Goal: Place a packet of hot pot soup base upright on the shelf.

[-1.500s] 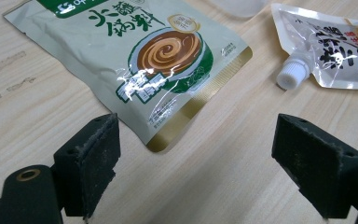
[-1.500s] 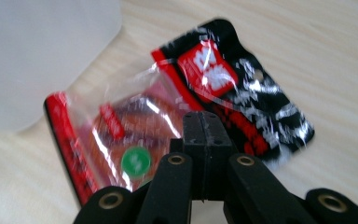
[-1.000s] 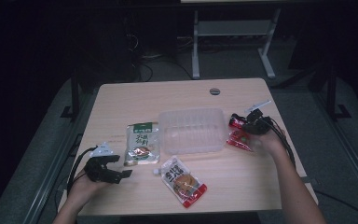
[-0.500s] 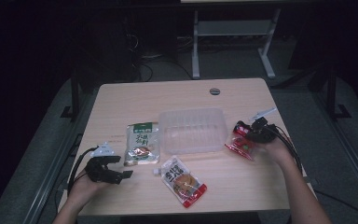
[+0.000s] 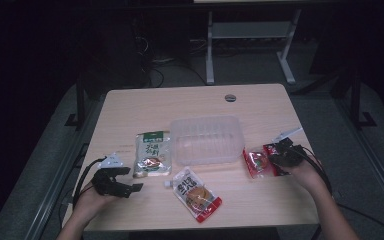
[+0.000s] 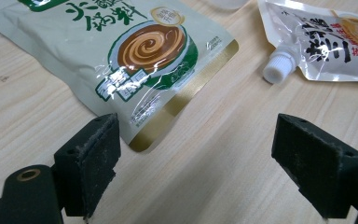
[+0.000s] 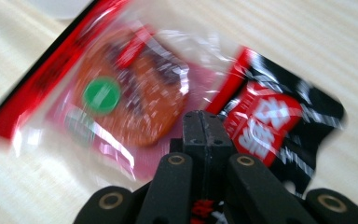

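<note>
Right gripper view shows our right gripper [image 7: 204, 122] with its fingers pinched together on the edge of the red snack packet [image 7: 121, 88], which lies flat on the worktop [image 5: 260, 102] just right of the clear plastic tray [image 5: 207, 140]. Our left gripper [image 6: 209, 158] rests near the worktop's left front corner, fingers spread wide with nothing between them, just short of the green-and-white sauce pouch [image 6: 121, 51] and the spouted pouch [image 6: 326, 42].

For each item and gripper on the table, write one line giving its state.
Clear container: upright, empty.
Green pouch: flat, sealed.
Spouted pouch: flat, cap on.
Red packet: pinched at its edge.
Left gripper: jaws open, nothing between.
Right gripper: jaws shut on the red packet.
</note>
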A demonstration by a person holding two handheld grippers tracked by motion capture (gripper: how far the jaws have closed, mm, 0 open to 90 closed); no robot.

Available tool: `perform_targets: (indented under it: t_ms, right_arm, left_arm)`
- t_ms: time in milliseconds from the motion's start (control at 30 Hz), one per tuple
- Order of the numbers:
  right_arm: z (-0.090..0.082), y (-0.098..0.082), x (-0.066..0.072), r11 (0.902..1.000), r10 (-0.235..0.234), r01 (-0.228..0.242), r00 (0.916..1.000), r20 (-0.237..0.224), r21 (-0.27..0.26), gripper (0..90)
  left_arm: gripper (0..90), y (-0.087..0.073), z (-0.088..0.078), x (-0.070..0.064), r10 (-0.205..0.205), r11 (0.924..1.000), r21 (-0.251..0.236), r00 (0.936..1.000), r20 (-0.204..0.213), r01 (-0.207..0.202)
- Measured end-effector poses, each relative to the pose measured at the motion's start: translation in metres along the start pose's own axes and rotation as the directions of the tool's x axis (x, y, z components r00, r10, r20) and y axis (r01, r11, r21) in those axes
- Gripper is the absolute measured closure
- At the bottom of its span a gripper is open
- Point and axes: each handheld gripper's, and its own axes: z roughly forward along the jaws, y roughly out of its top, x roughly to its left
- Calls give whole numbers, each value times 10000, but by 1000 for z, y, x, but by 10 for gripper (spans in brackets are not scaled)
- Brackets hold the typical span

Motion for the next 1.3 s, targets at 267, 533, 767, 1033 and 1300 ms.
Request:
perform_targets:
  t_ms: [267, 533, 767, 1033, 1300]
  right_arm:
    - [-15, 4, -2, 9930, 767, -808, 9958, -498, -866, 791]
    - [5, 24, 9, 9925, 745, -838, 9918, -1036, -885, 471]
    - [9, 23, 10, 9950, 476, -579, 9912, -1235, -808, 417]
    - [6, 16, 13, 9962, 385, -516, 9839, -1743, -707, 422]
    - [0, 8, 28, 9982, 154, -259, 9821, -1879, -535, 429]
  left_arm:
    - [151, 1, 2, -1, 21, 10000, 56, 10000, 70, -22]
    - [151, 1, 3, -1, 84, 9999, 126, 9999, 134, -85]
    - [151, 1, 3, -1, 76, 9998, 156, 9999, 146, -78]
    - [151, 1, 3, -2, -7, 10000, 90, 9999, 154, 6]
    - [151, 1, 3, -2, 77, 9999, 131, 9998, 164, -79]
